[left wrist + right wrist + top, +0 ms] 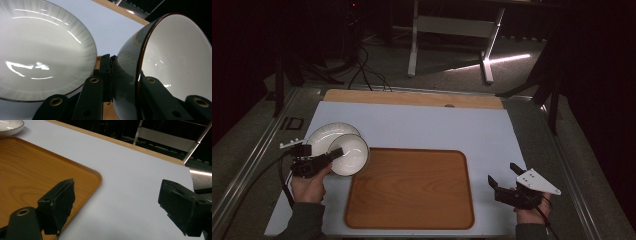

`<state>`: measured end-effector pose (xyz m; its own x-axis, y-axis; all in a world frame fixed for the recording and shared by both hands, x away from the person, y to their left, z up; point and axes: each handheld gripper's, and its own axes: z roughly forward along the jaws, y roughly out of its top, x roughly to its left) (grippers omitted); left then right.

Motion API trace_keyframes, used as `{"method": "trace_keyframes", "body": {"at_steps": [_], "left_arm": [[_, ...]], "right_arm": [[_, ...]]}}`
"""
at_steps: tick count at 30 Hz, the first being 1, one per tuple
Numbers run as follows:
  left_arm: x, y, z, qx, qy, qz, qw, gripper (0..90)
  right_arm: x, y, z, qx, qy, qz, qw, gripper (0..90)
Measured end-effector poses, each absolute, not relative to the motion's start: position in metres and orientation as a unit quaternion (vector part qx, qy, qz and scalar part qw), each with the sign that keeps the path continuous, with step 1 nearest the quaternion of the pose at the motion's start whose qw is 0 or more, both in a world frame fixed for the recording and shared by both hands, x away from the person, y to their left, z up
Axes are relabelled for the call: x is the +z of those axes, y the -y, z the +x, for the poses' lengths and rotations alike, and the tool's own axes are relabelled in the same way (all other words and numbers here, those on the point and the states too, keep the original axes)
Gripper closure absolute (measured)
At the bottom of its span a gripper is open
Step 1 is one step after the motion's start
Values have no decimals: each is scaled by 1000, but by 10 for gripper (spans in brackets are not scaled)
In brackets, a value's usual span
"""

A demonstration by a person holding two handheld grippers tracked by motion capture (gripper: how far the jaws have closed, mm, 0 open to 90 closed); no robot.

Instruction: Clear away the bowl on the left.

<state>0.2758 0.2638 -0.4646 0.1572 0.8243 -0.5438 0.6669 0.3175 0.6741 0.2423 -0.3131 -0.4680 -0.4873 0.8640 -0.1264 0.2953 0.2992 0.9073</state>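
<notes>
White bowl (349,154) tilted, claw-held, beside white plate (326,135), at tray (412,210) corner.

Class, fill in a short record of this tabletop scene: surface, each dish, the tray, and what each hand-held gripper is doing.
surface: pale mat on a table
tray: wooden tray, bare, mid-mat
plate: white ribbed plate, left of the tray
bowl: white-lined bowl, tilted, rim clamped, over the tray's near-left corner
left hand-held gripper: shut on the bowl's wall
right hand-held gripper: open, holding nothing, right of the tray
</notes>
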Motion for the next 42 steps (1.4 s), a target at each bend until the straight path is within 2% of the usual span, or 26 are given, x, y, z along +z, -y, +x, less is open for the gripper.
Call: {"method": "trace_keyframes", "body": {"at_steps": [30, 42], "left_arm": [[-458, -217, 274, 70, -620, 600, 501, 799], [-466, -199, 278, 71, -613, 623, 481, 799]], "right_arm": [[-465, 314, 246, 446, -739, 384, 327, 135], [-465, 315, 247, 444, -740, 385, 328, 136]]}}
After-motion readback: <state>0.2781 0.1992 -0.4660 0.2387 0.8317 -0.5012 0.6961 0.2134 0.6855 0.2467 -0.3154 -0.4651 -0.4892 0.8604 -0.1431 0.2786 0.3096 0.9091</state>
